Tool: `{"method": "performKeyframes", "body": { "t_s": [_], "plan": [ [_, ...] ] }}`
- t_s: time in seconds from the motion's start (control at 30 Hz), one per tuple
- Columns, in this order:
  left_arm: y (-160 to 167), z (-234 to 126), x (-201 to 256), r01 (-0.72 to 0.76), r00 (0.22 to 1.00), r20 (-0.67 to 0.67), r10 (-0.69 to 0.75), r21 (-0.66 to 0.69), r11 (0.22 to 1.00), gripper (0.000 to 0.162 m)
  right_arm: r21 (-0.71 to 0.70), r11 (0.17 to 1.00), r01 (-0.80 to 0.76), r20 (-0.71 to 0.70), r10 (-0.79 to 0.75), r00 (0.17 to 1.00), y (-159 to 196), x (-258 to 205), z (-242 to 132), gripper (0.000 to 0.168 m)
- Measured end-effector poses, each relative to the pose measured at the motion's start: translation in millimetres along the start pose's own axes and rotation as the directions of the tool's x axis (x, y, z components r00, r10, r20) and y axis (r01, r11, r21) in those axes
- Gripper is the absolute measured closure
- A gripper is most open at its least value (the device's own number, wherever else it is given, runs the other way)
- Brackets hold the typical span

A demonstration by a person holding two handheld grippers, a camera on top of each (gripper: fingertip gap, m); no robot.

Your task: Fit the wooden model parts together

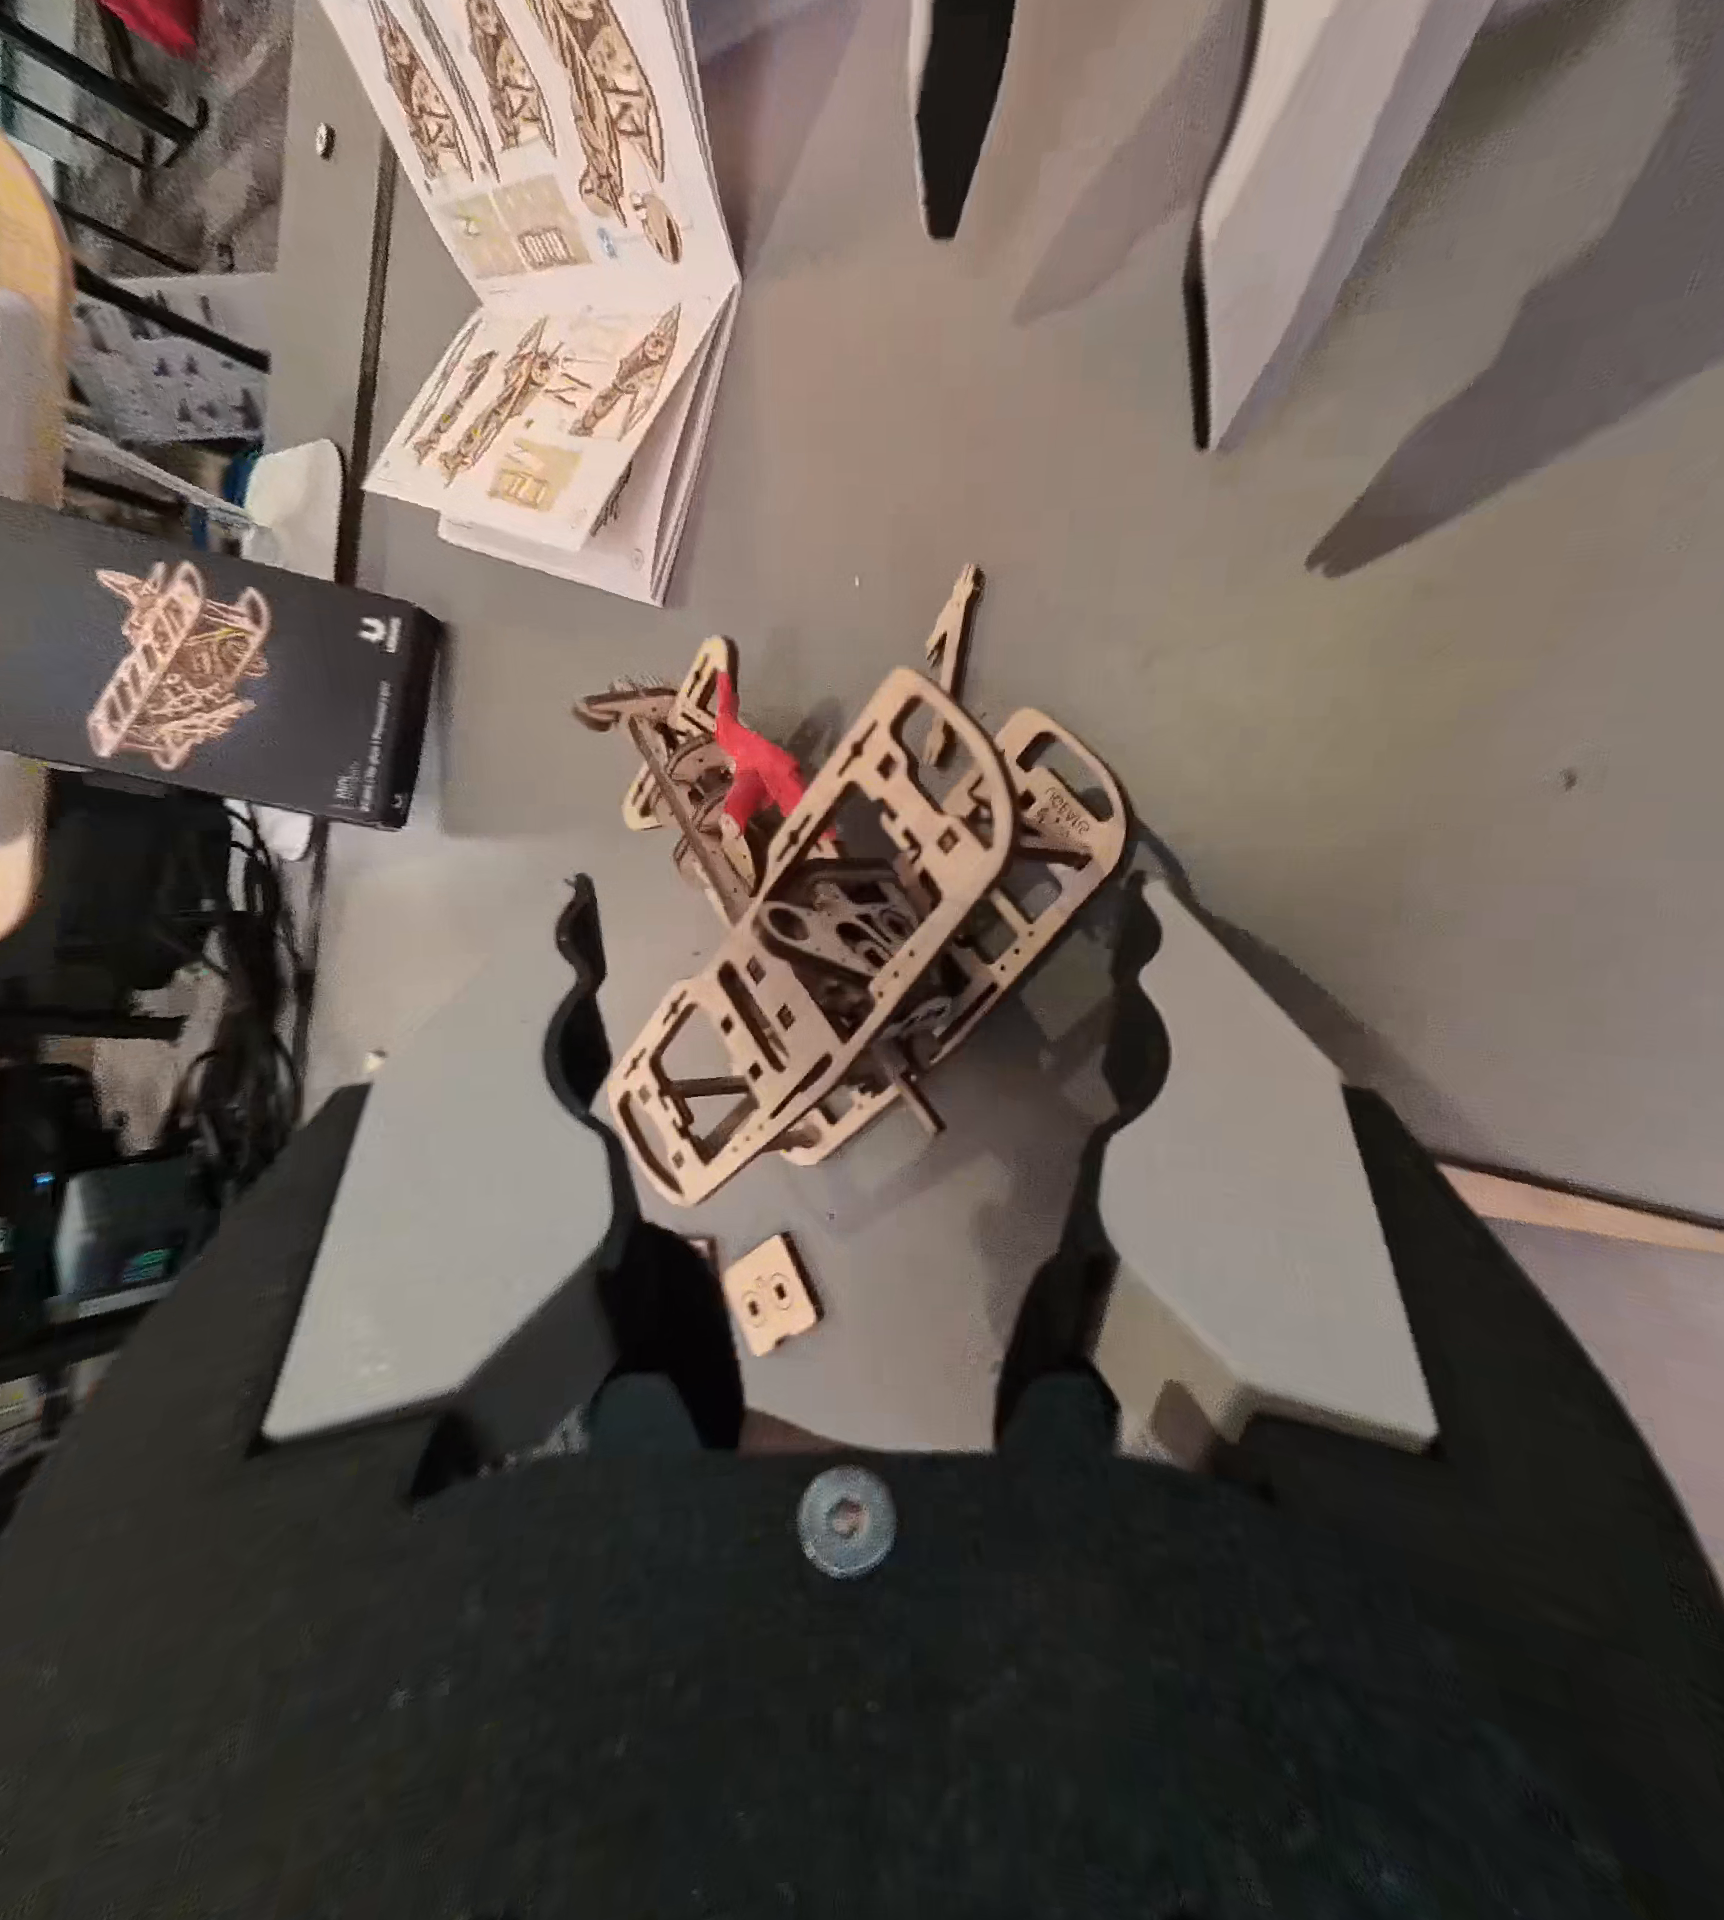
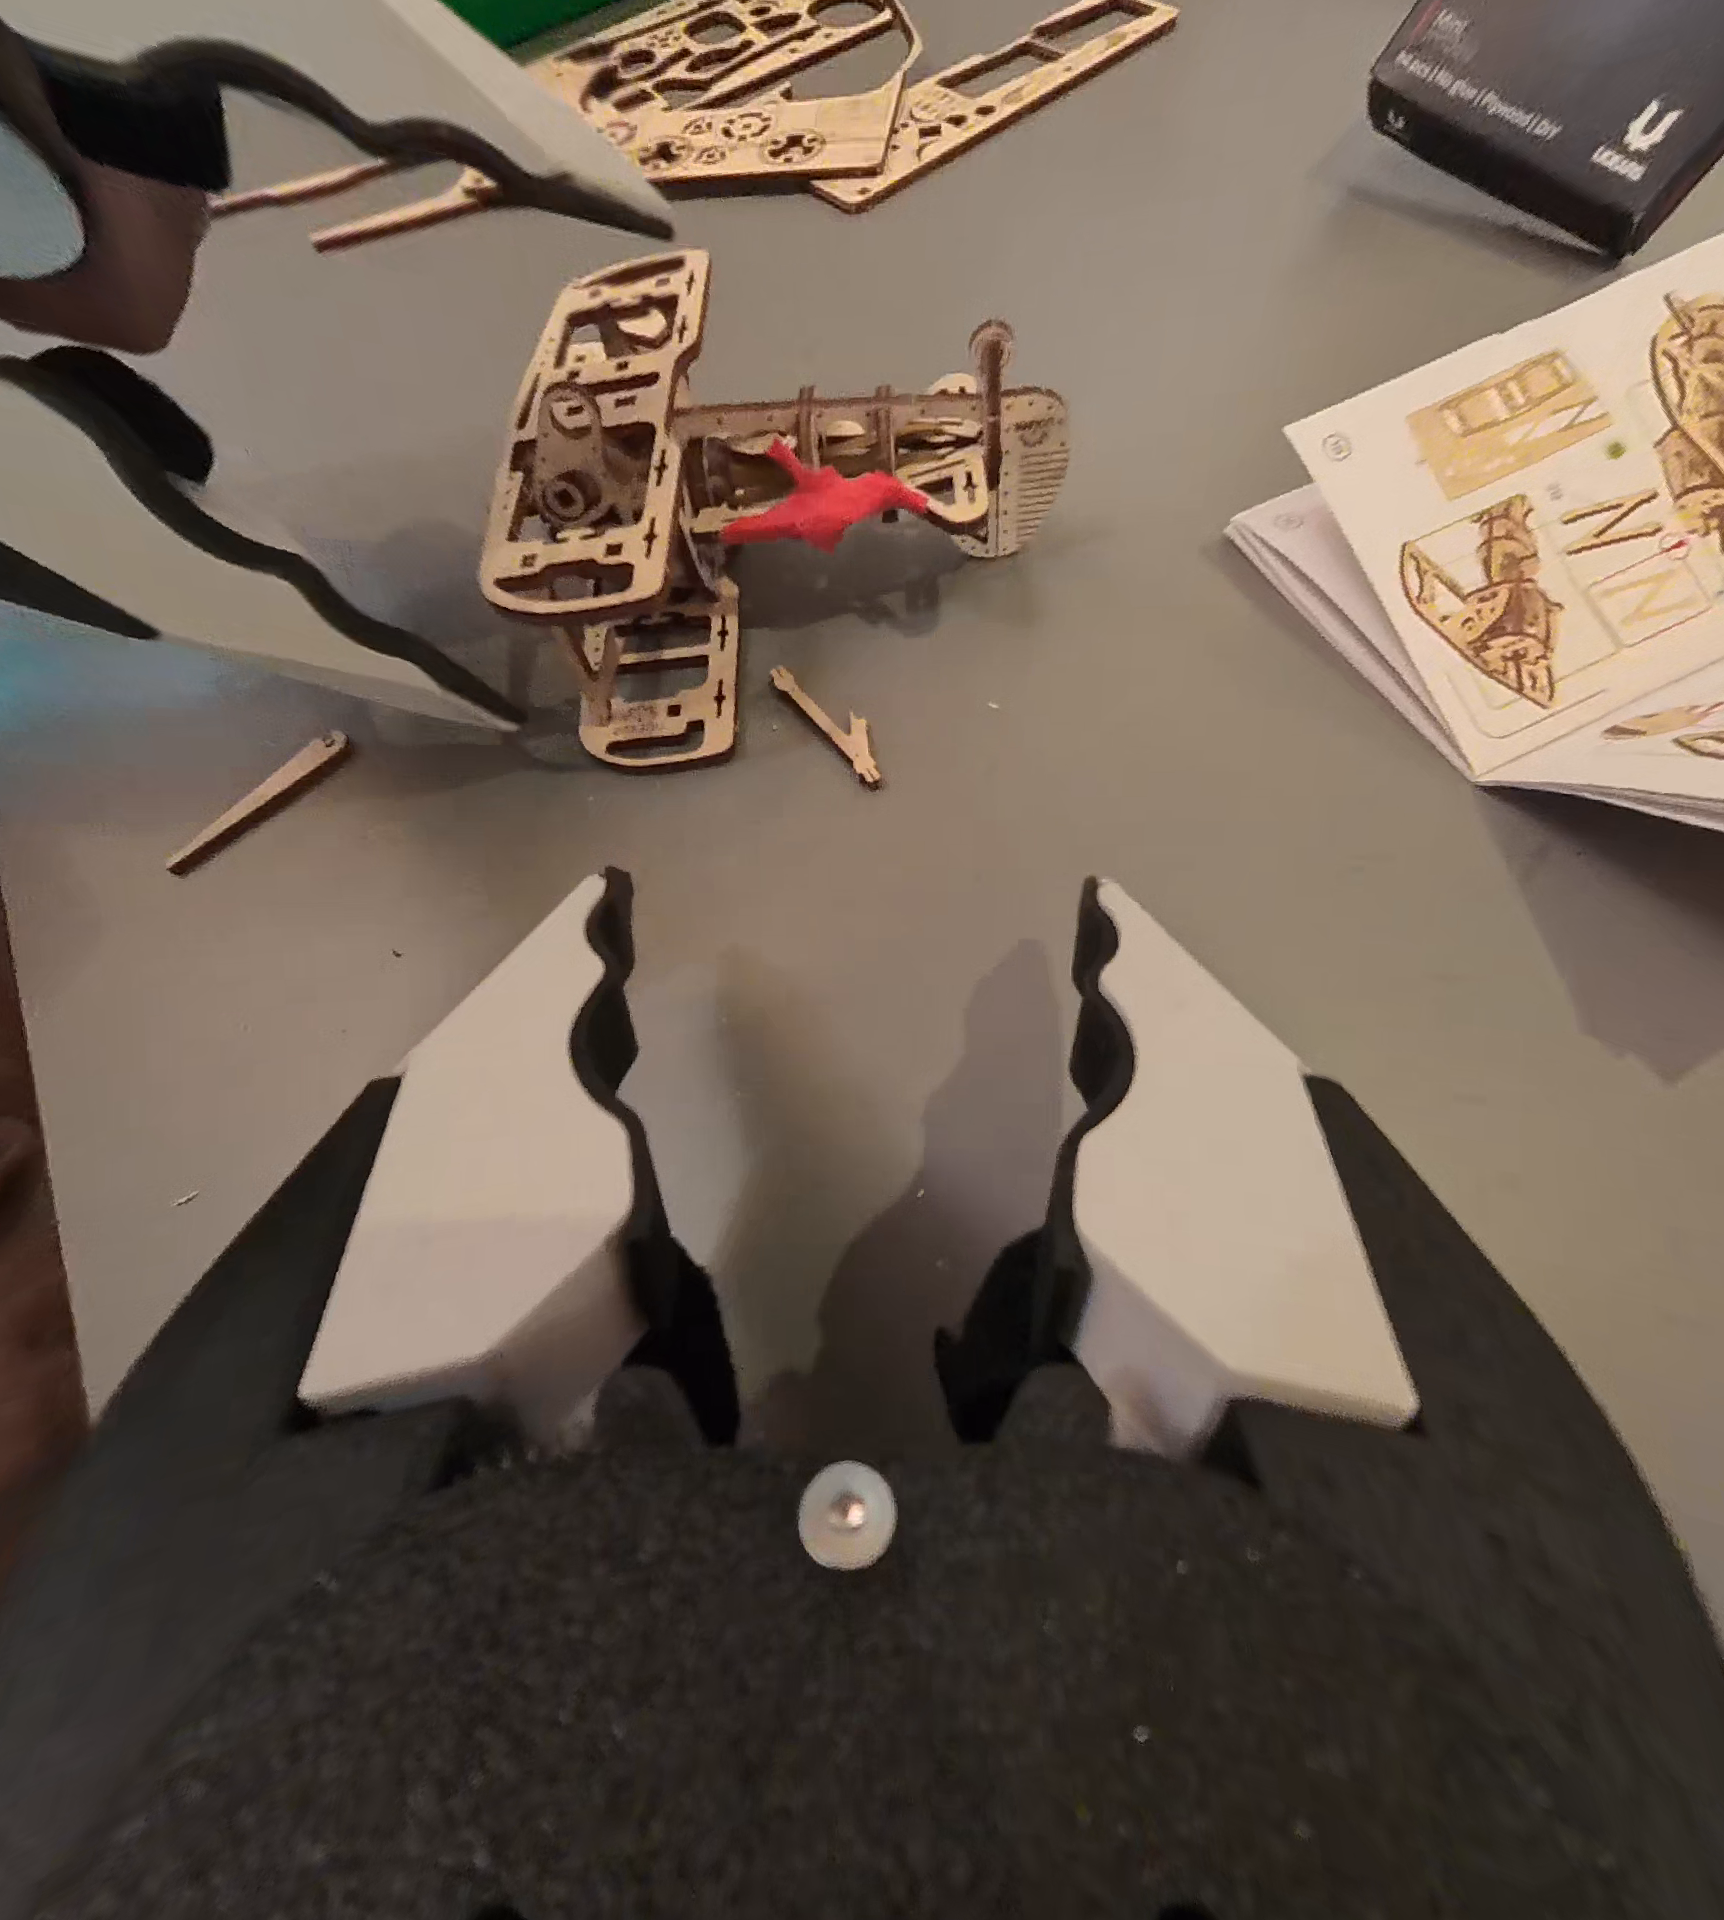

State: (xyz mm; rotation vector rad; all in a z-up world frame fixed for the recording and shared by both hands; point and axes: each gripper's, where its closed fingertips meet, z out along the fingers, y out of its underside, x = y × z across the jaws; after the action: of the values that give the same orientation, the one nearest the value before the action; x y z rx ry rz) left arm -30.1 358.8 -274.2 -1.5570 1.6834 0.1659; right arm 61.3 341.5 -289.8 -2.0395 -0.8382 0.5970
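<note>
Right gripper [image 2: 853, 883]: nearest the lens in its own view, fingers spread, nothing between them, hovering over bare tabletop [image 2: 1201, 727] short of the model.
Left gripper [image 1: 858, 894]: fingers spread wide around the near wing end of the model; whether they touch the wood, I cannot tell.
Wooden model [image 2: 629, 499]: a small part-built biplane on the grey tabletop, two wing plates stacked, fuselage frame running off behind, a red figure [image 2: 827, 507] set in the frame.
Loose parts: a small flat plate with two slots [image 1: 770, 1294] just below the model in the left view; a notched strut [image 2: 830, 724] just beside the lower wing; a tapered stick [image 2: 255, 802] near the left fingers.
Cut-out sheets [image 2: 837, 94]: behind the model, well apart.
Booklet [image 2: 1585, 540]: open, to the right.
Black box [image 2: 1575, 104]: at the far right corner.
</note>
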Motion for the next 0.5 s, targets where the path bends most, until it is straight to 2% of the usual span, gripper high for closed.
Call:
{"method": "performKeyframes", "body": {
  "t_s": [0.1,0.2,0.27,0.33,0.4,0.43,0.5],
  "plan": [
    [-6,-8,1,0.106,0.994,-0.043,-0.104,0.057,0.993,0.067,-0.045,0.999,0.012,-0.012,-0.013,1.000,8,4,-2,0.083],
    [-5,-23,-7,0.360,0.932,-0.103,-0.349,0.120,0.925,0.067,-0.045,0.998,0.044,-0.023,-0.045,0.999,10,10,-8,0.083],
    [13,-36,-19,0.580,0.814,-0.120,-0.568,0.133,0.803,0.068,-0.049,0.998,0.030,0.003,-0.030,1.000,12,8,-10,0.081],
    [43,-47,-25,0.759,0.651,-0.132,-0.748,0.112,0.641,0.059,-0.063,0.998,0.014,0.045,-0.011,0.999,16,3,-10,0.078],
    [77,-59,-24,0.848,0.529,-0.088,-0.844,0.097,0.522,0.055,-0.075,0.997,0.023,0.068,-0.018,0.998,18,-3,-8,0.077],
    [90,-64,-23,0.865,0.497,-0.054,-0.866,0.110,0.490,0.055,-0.070,0.997,0.036,0.077,-0.030,0.997,17,-6,-6,0.076],
    [105,-69,-20,0.865,0.492,0.003,-0.871,0.114,0.489,0.049,-0.035,0.998,0.051,0.082,-0.048,0.995,9,-11,-3,0.077]
  ]
}}
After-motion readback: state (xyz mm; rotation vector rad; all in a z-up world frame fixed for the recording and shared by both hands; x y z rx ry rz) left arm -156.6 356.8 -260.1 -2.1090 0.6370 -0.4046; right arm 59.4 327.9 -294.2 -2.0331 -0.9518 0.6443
